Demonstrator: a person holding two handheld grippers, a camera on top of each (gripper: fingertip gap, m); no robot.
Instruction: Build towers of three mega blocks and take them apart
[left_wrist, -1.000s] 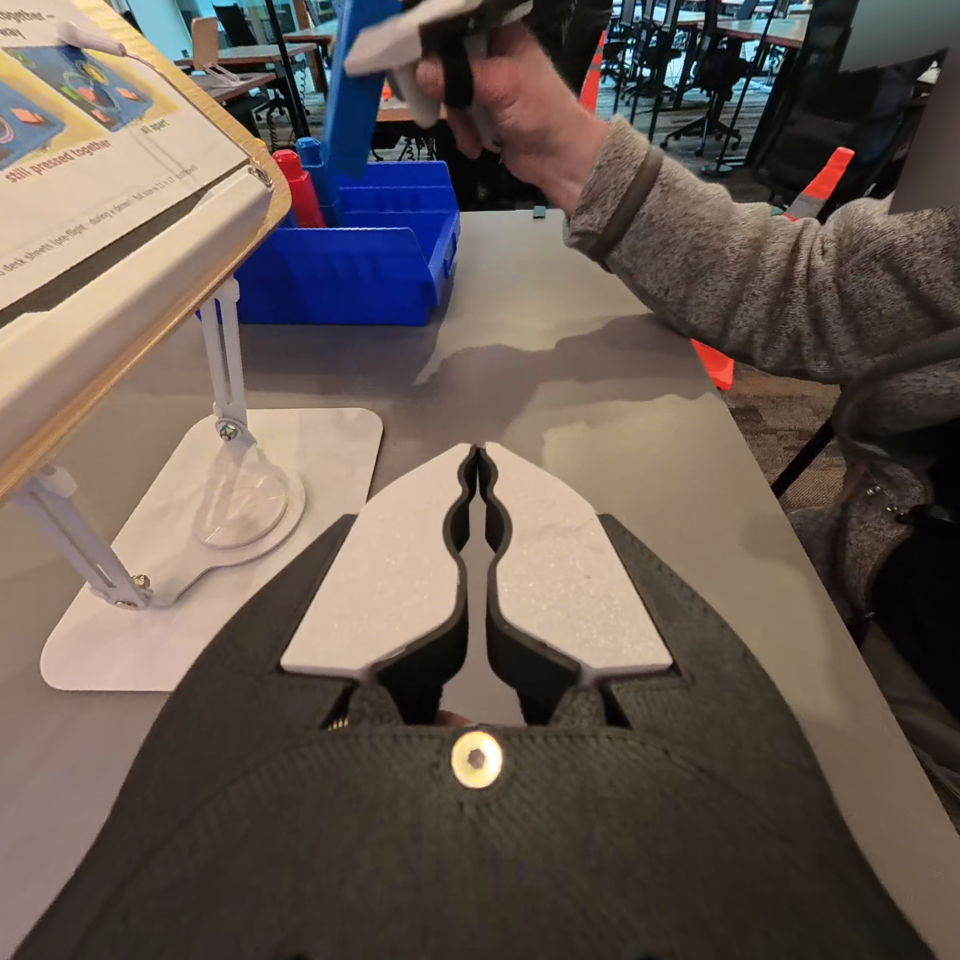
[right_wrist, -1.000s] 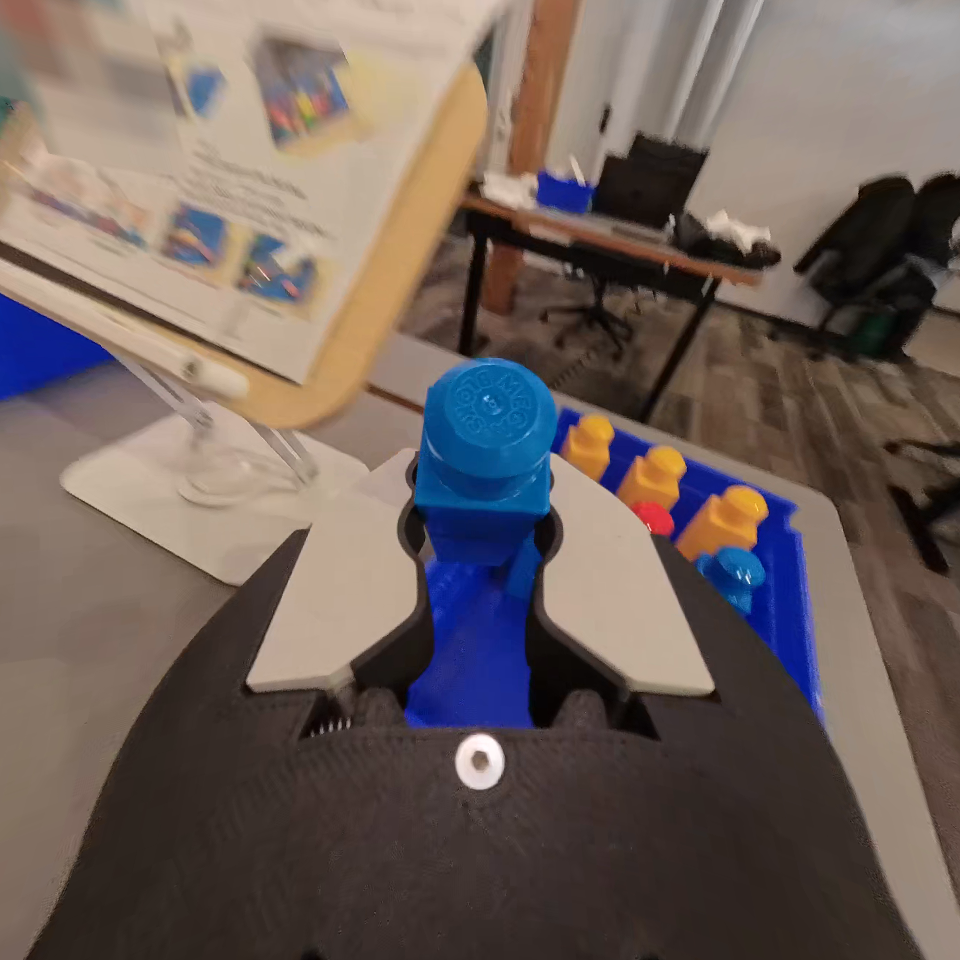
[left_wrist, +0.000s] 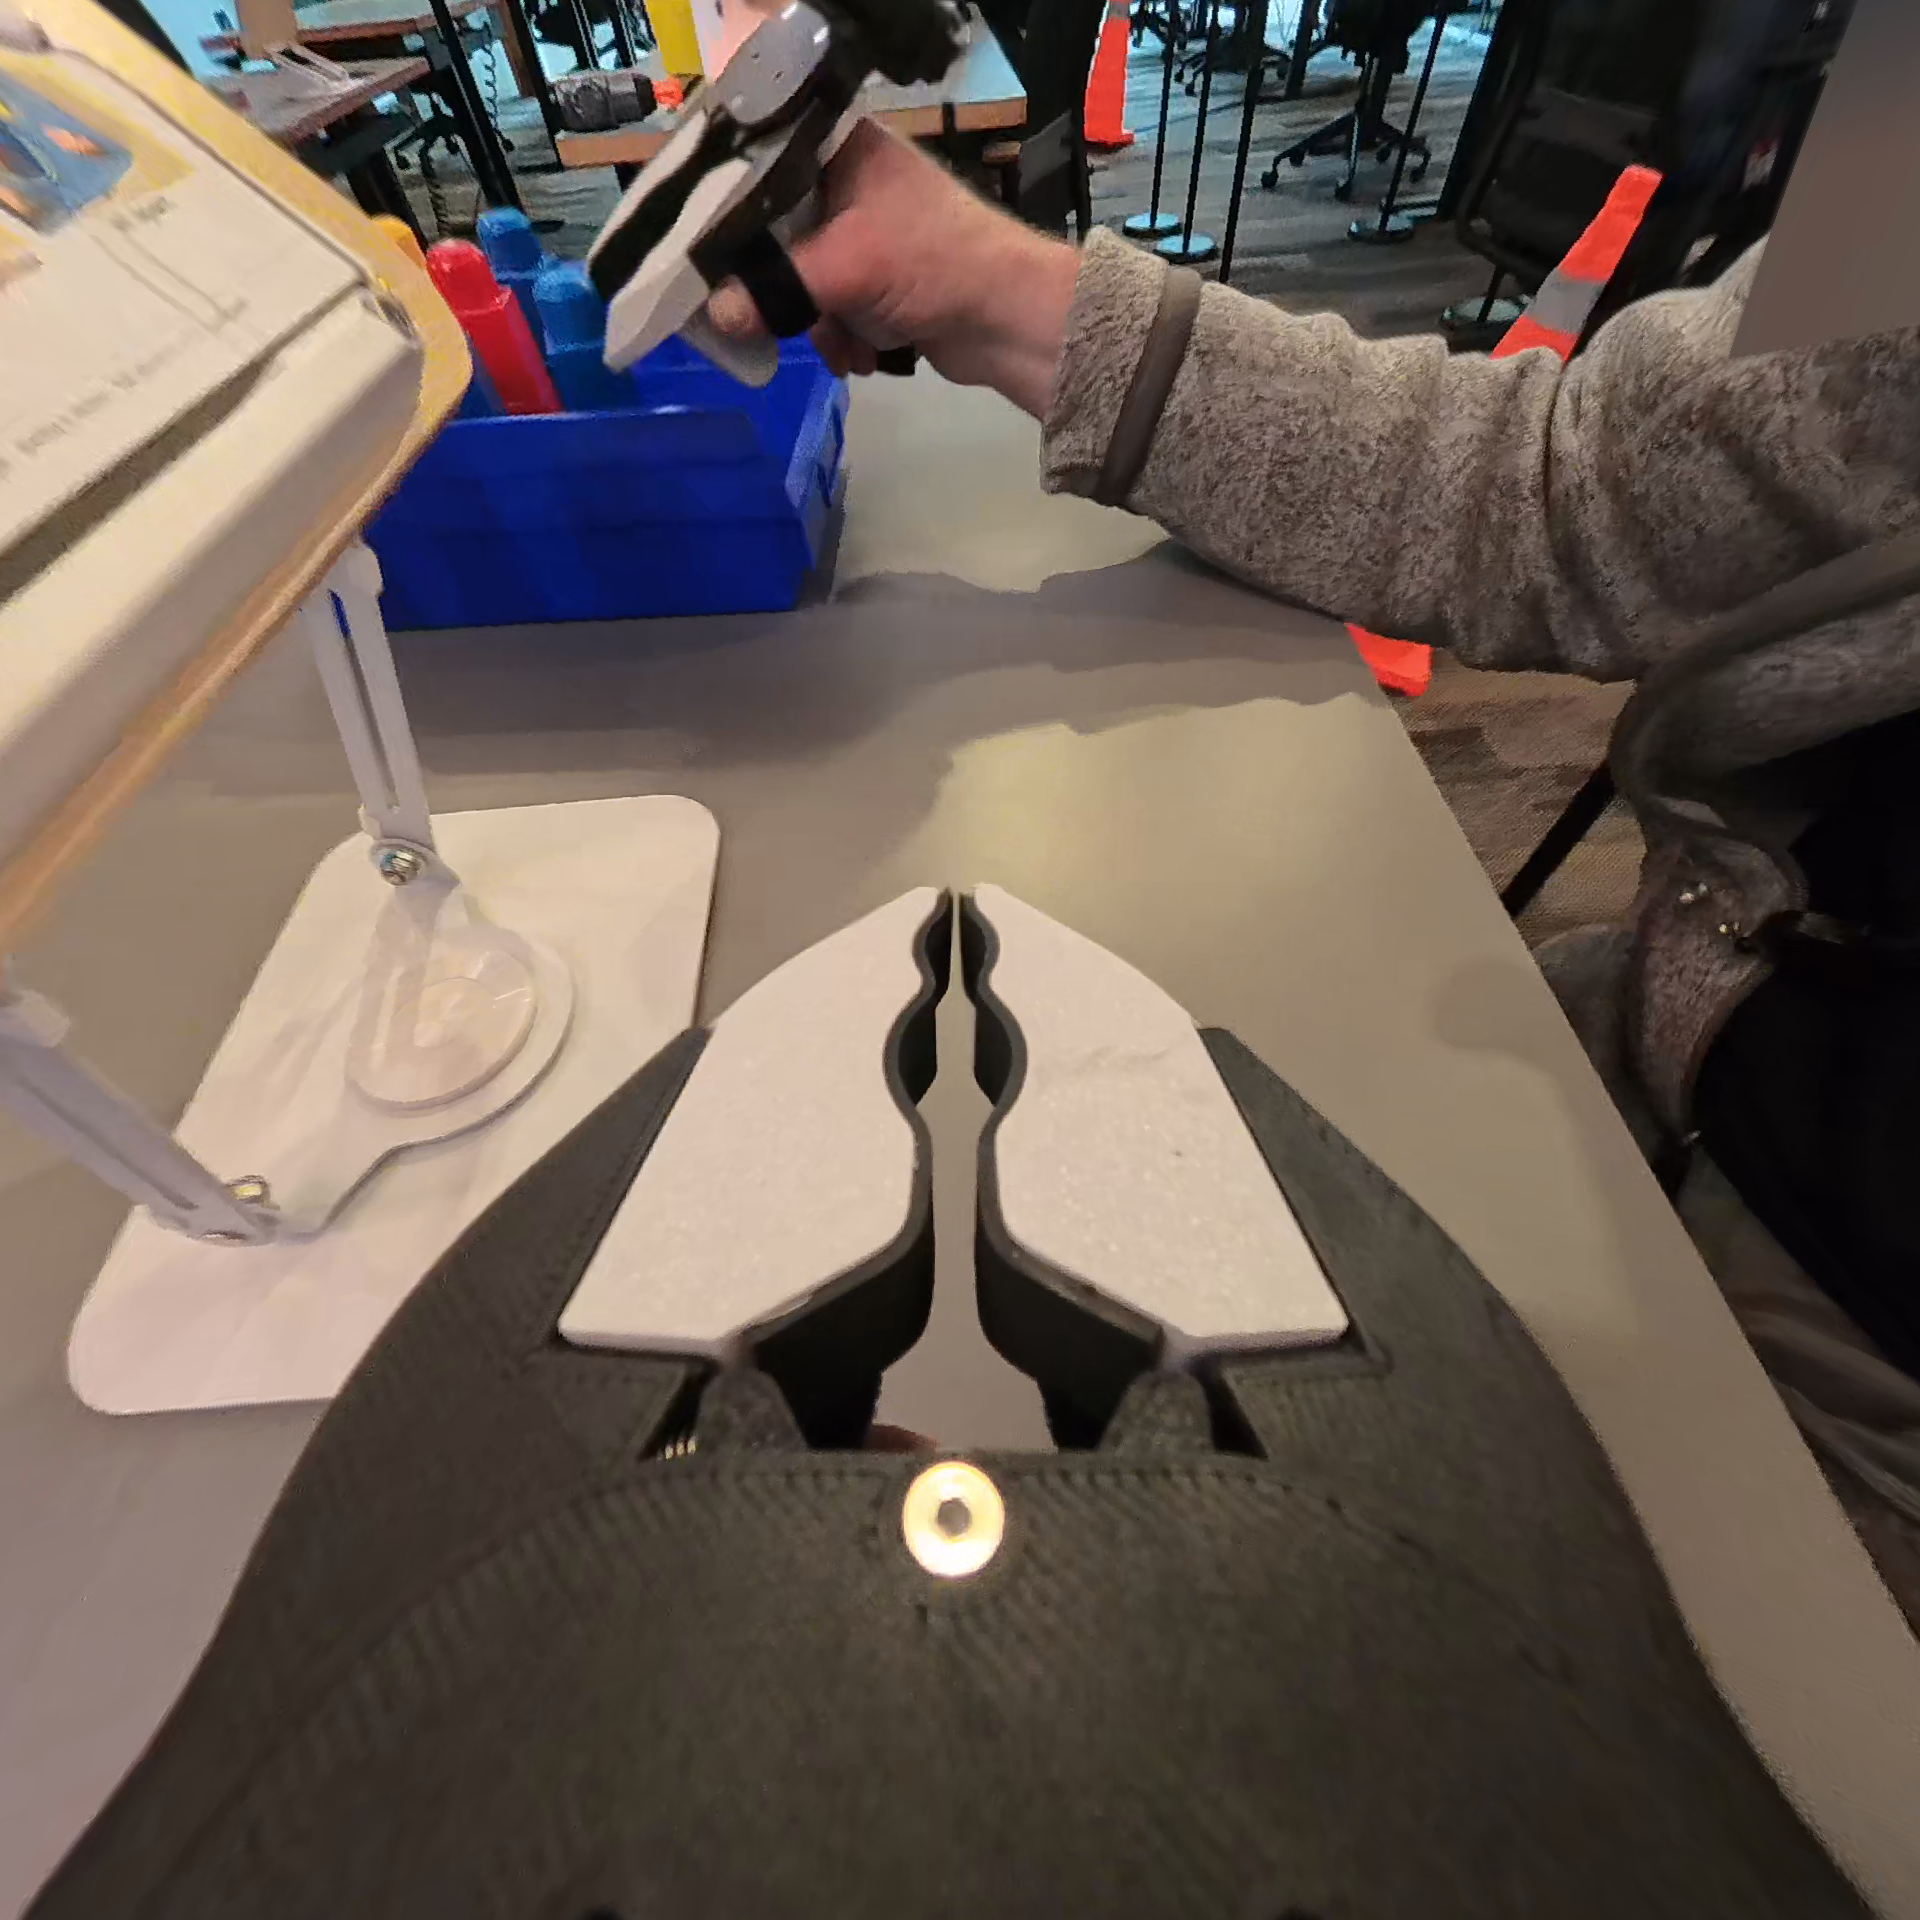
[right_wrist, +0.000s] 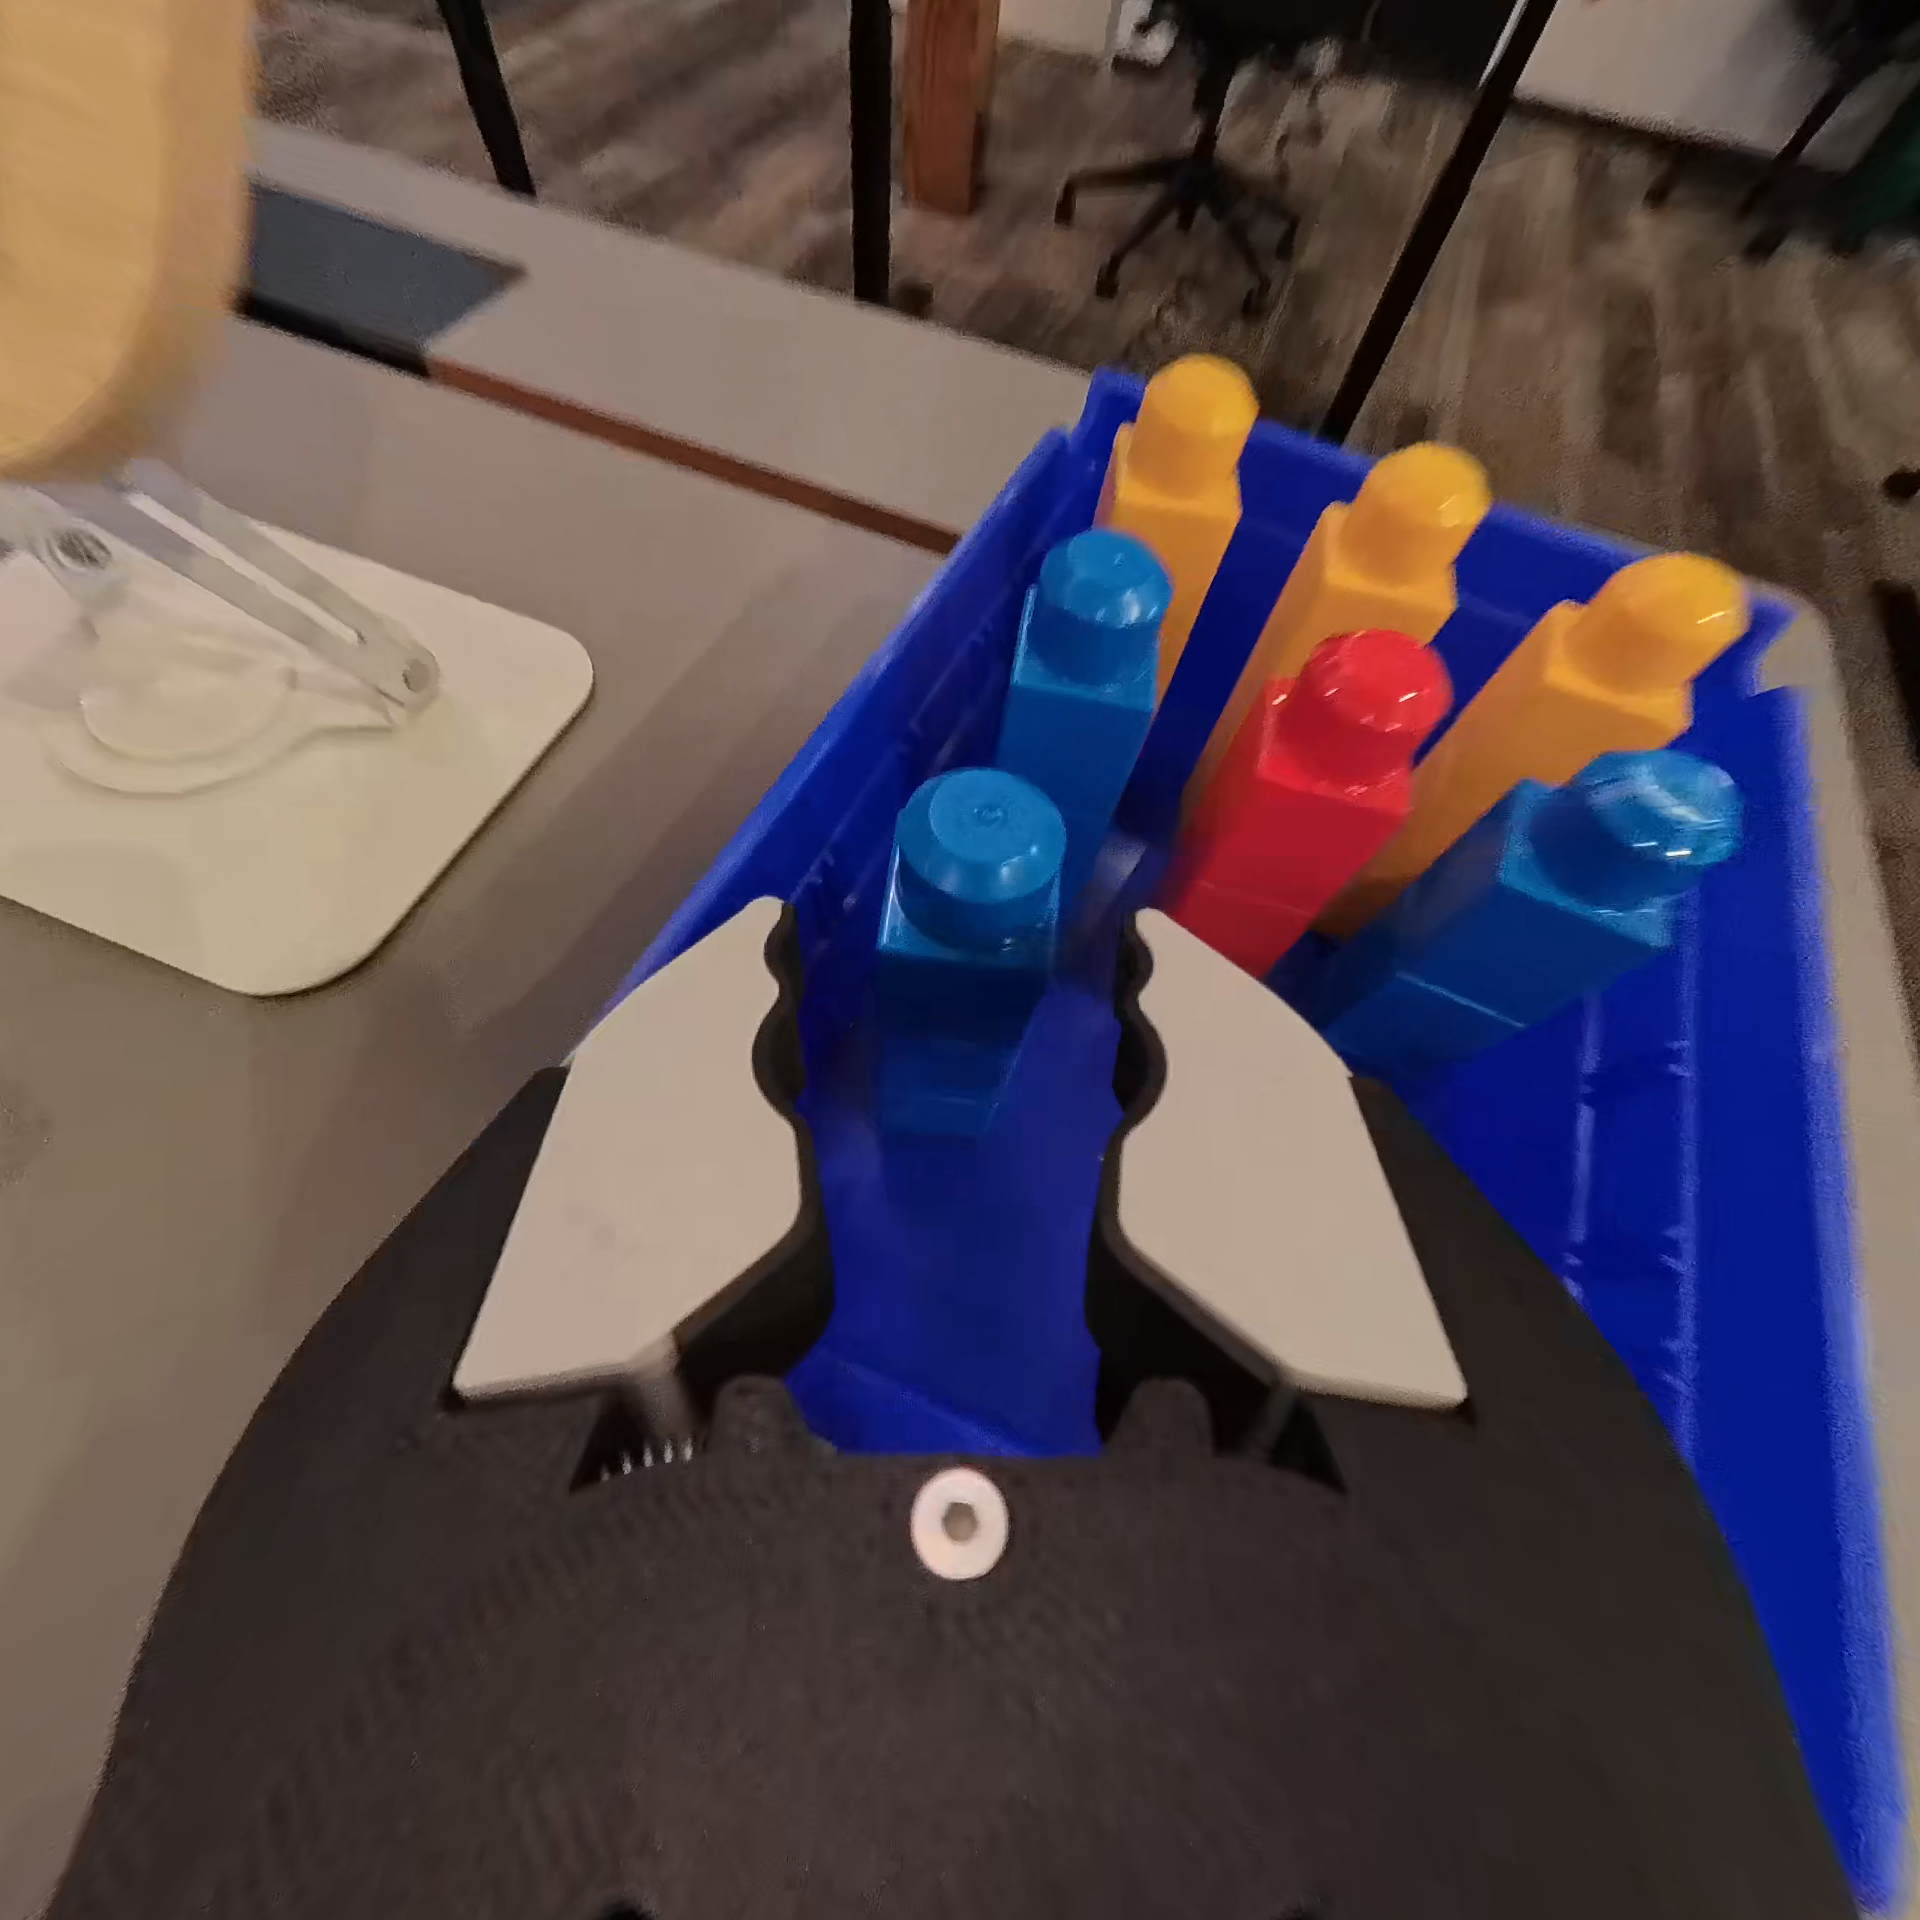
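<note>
Standing finished blue tower (right_wrist: 971, 935) in blue bin (right_wrist: 1704, 1195), near-left corner, beside other blue, red and orange towers. My right gripper (right_wrist: 956, 935) spread wide around it, pads showing gap either side, so tower looking released. My left gripper (left_wrist: 954, 902) resting closed and empty over counter (left_wrist: 1143, 790). Next, I judge: lifting right gripper straight up clear of stud, then choosing tower for pulling apart, left gripper opening for bracing.

The left claw (left_wrist: 954, 902) hangs low with its fingers pressed together, bare, while the right claw (right_wrist: 956, 935) gapes wide.
</note>
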